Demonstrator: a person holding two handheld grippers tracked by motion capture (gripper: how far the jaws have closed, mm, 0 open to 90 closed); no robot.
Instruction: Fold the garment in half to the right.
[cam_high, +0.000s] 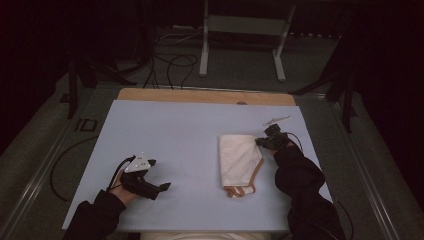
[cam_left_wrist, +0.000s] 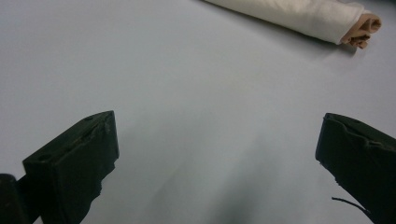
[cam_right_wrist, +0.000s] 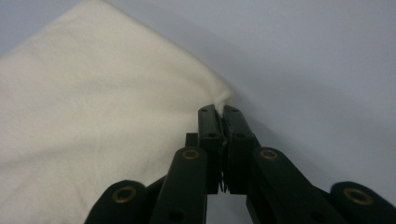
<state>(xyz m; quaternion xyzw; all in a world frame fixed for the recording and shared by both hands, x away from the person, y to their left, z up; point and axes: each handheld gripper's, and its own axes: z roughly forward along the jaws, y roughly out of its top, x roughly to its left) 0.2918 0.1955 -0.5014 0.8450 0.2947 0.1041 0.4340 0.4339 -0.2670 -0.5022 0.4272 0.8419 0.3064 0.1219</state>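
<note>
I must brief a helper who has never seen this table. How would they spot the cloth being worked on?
On the pale blue board, look right of centre: the folded cream cloth lies there, its far corner pinched by the right hand-held gripper. Its tan-trimmed near end marks it.

A pale blue-grey rectangular tabletop (cam_high: 175, 150) is being occupied by a folded cream cloth garment with tan trim (cam_high: 239, 162), lying right of centre.
</note>
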